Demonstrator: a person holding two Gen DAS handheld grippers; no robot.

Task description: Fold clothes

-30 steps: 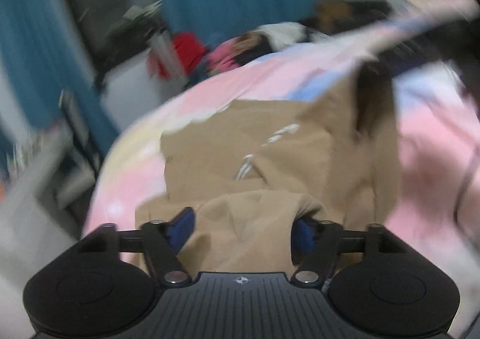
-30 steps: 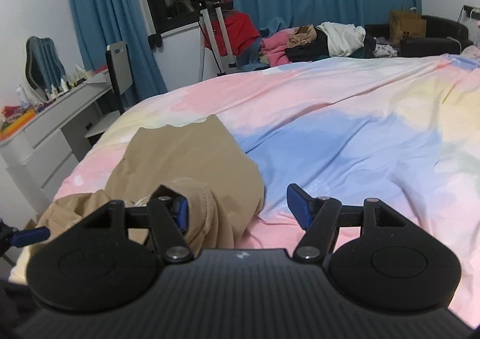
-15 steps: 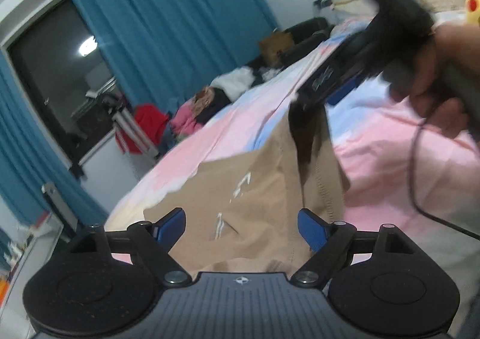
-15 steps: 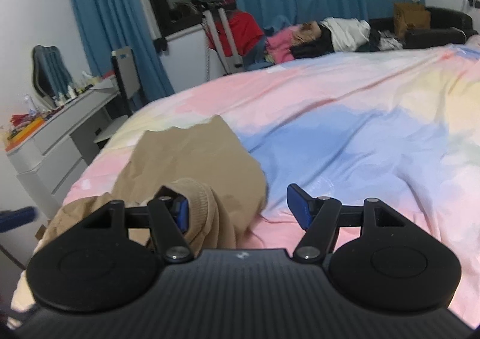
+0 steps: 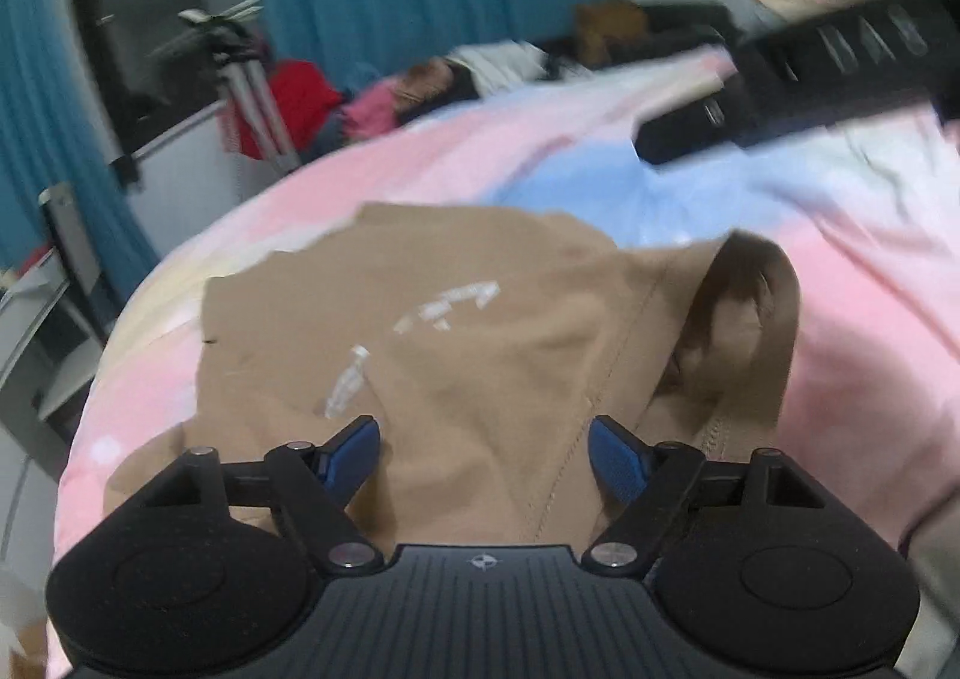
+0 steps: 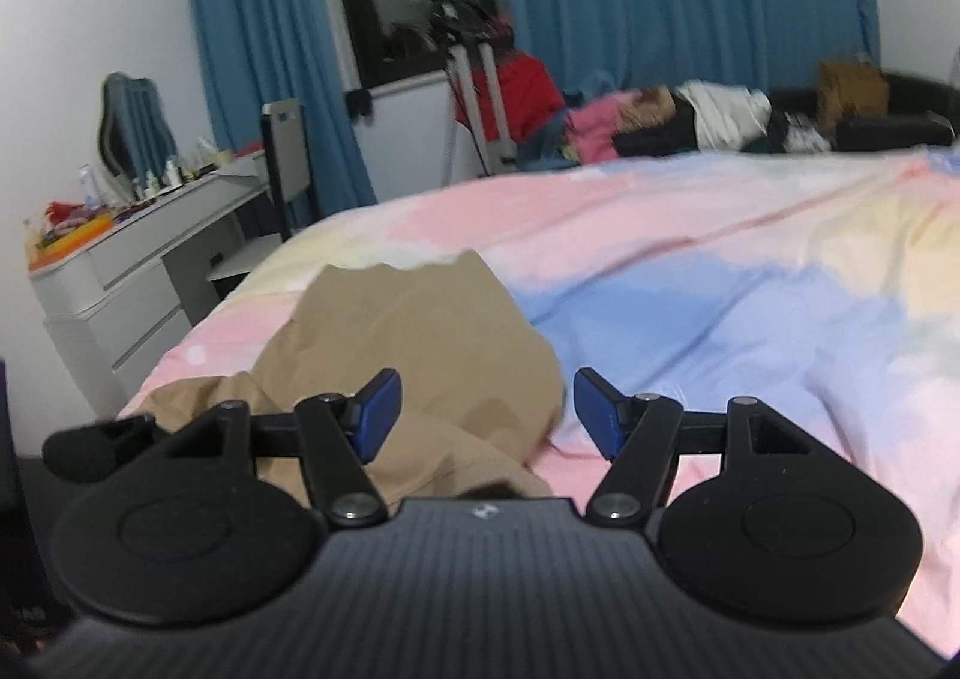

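Dim indoor light, motion blur, fisheye warping

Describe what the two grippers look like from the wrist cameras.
Both match: the left gripper and right gripper have black linkage arms, blue pads on the fingertips, silver pivot screws, two round black discs and a ribbed black body with a small white logo.

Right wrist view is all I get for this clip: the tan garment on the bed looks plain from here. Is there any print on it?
Observer: Yes. The left wrist view shows white print in broken patches on the tan garment.
Operator: Is it lying flat all over?
Observer: No. On its right side an opening stands up and gapes, dark inside. Whether it is a sleeve or the neck, I cannot tell.
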